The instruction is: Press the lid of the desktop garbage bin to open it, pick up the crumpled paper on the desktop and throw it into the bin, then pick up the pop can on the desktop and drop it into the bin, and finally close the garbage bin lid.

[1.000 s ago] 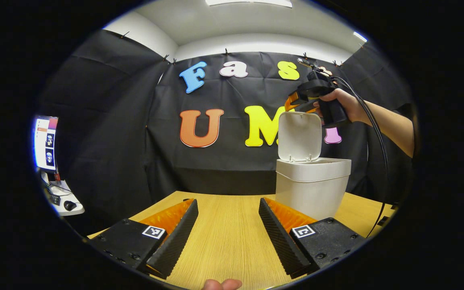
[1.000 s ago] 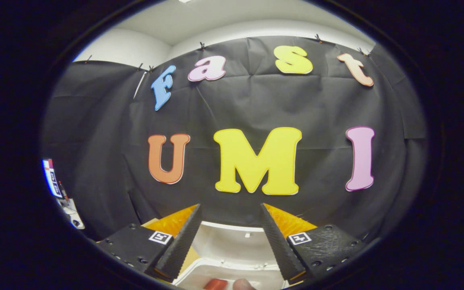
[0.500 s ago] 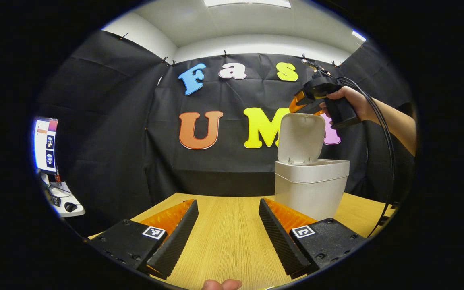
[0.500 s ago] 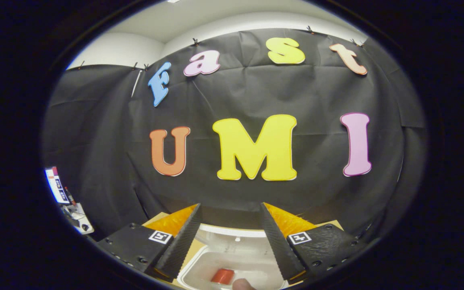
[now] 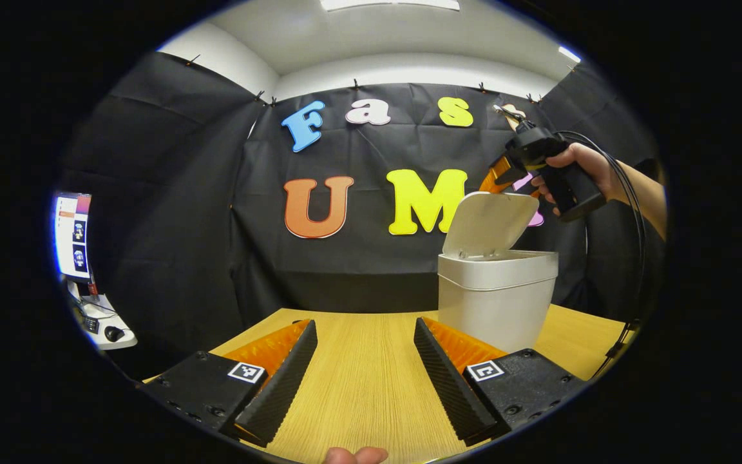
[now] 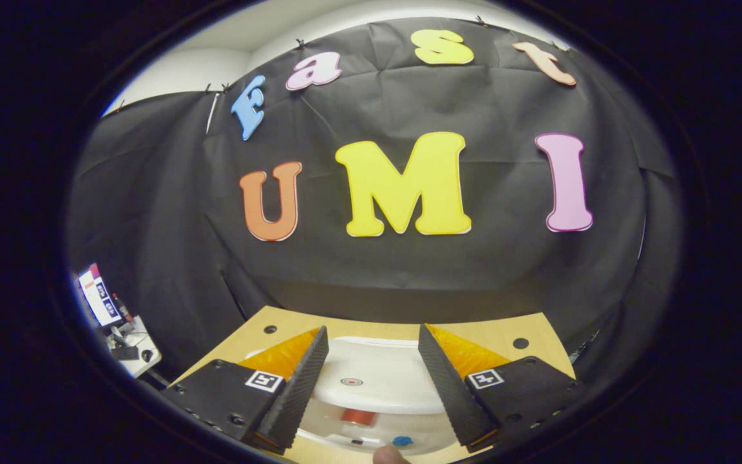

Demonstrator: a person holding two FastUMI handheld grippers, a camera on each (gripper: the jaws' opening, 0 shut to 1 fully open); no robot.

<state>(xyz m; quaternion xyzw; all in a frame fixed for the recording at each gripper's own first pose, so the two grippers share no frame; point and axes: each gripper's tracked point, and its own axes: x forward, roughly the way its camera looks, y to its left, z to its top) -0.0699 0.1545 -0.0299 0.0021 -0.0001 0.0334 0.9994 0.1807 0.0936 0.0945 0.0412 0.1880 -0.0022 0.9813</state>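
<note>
The white bin (image 5: pixel 496 303) stands on the wooden table (image 5: pixel 364 386), right of centre in the left gripper view. Its lid (image 5: pixel 490 219) leans about halfway down over the opening. A hand holds my right gripper (image 5: pixel 501 178) against the lid's top rear edge. In the right gripper view the lid (image 6: pixel 371 380) lies just below my right gripper (image 6: pixel 371 328), whose fingers stand open with nothing between them. A red pop can (image 6: pixel 358 416) shows inside the bin under the lid's edge. My left gripper (image 5: pixel 364 322) hovers open over the table, left of the bin.
A monitor (image 5: pixel 71 232) and a mouse on a small white desk sit far left beyond the table edge. A black cable (image 5: pixel 632 258) hangs from the right gripper down past the bin's right side. The booth wall is close behind the bin.
The lid has swung from upright to about half shut. My right gripper moved right and tipped downward with it. The left gripper has hardly moved.
</note>
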